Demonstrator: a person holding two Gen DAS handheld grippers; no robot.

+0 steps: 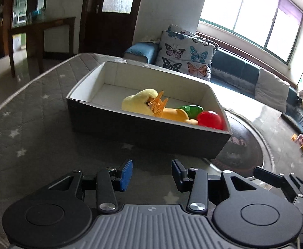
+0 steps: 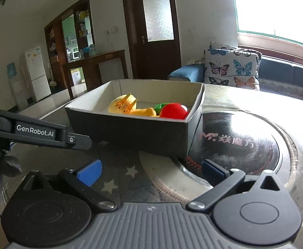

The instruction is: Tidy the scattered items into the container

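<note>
**Both grippers hanging free in front of the filled box**

The left gripper (image 1: 152, 174) is sitting with its blue-padded fingers spread apart and nothing between them, hovering above the grey star-printed quilted cover (image 1: 21, 137). Straight ahead of it, a little up and away, the dark-walled rectangular cardboard box with a white interior (image 1: 143, 132) is resting on that cover, its right corner overhanging the round black glass hob plate (image 1: 242, 155). Inside the box, toward its right end, a pale yellow plush toy (image 1: 137, 101) is lying against a spiky orange plastic piece (image 1: 158, 103), with an orange-yellow plastic toy (image 1: 175, 114), a green plastic piece (image 1: 190, 110) and a glossy red plastic ball (image 1: 210, 119) crowding the near right corner.

The right gripper (image 2: 151, 171) is also standing wide, jaws released and empty, poised over the edge of the hob plate (image 2: 244, 143). The box (image 2: 130, 132) is lying just beyond its fingertips, slightly left of centre. The other tool's black arm marked GenRobot.AI (image 2: 37, 133) is reaching in from the left
</note>
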